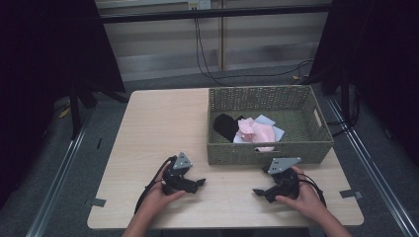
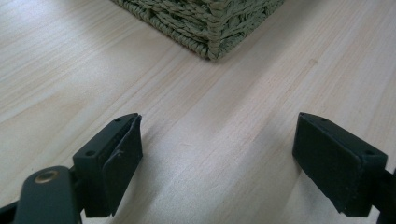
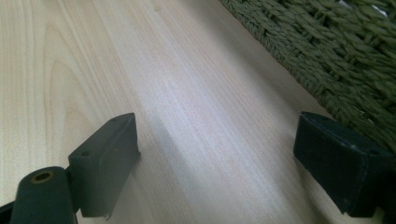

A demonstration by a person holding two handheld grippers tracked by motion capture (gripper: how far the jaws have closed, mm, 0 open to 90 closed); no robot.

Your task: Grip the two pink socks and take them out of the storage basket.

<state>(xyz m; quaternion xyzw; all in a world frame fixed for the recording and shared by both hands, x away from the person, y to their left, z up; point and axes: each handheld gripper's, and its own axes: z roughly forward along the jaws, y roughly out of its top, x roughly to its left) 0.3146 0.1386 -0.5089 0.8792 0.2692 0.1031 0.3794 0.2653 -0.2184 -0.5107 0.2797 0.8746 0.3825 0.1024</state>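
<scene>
A green woven basket (image 1: 269,150) stands on the right half of the wooden table (image 1: 163,128). Inside it lie a pink cloth (image 1: 256,132), a black cloth (image 1: 226,126) and a pale blue cloth (image 1: 265,120). My left gripper (image 1: 200,183) rests low on the table in front of the basket's near left corner, open and empty. My right gripper (image 1: 258,191) rests in front of the basket's near right part, also open and empty. In the left gripper view the gripper (image 2: 217,154) has its jaws wide apart over bare wood, facing the basket corner (image 2: 212,28). In the right gripper view the gripper (image 3: 217,158) is spread beside the basket wall (image 3: 345,60).
Black cables (image 1: 207,59) hang behind the table over a grey carpeted floor. Dark curtains and stands flank both sides. Tape marks (image 1: 96,201) sit at the table's near corners. Bare wood lies on the table's left half.
</scene>
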